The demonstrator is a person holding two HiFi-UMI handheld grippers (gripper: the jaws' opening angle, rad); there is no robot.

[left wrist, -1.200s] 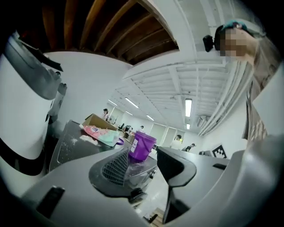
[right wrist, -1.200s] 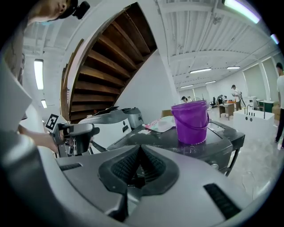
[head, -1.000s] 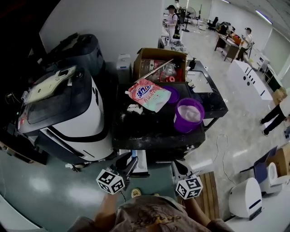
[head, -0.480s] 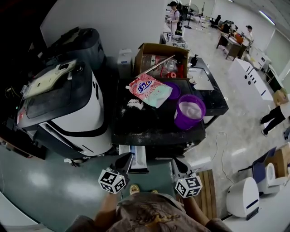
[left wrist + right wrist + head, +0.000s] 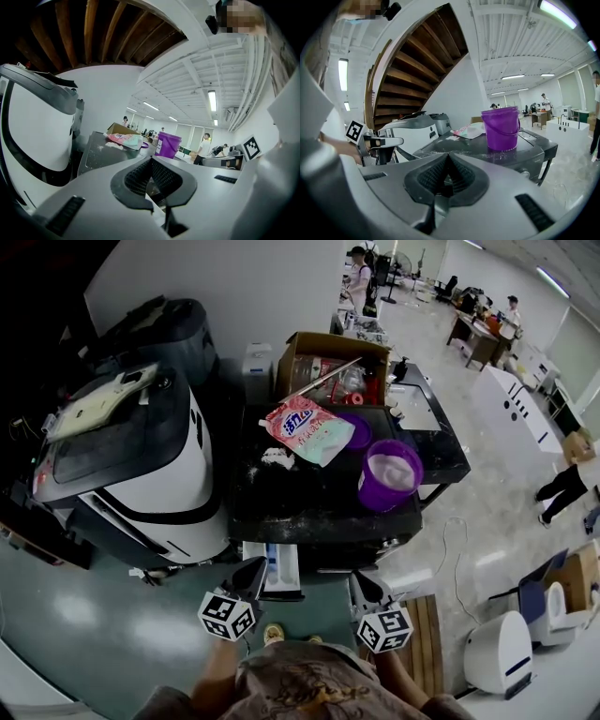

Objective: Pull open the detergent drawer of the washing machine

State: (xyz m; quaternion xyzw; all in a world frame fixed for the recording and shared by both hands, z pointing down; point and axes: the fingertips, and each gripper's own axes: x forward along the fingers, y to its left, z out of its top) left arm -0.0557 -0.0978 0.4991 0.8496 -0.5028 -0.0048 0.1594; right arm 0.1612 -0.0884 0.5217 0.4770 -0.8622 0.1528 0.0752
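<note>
The washing machine (image 5: 309, 507) is the black box in the middle. A purple bucket (image 5: 389, 474) and a pink bag (image 5: 305, 430) sit on its top. The detergent drawer (image 5: 278, 568) is the pale tray at the front of the machine, toward the left in the head view. It sticks out toward the person, so I think most of the pulling is done. It may need one more little pull, but I cannot tell how far it can slide.

The left tongs (image 5: 151, 161) are just beside the drawer. They have just been closing and are now shut tight. I see nothing pinched between them. The right tongs (image 5: 447, 158) are closed too, hold nothing, and hang off to the side.
</note>
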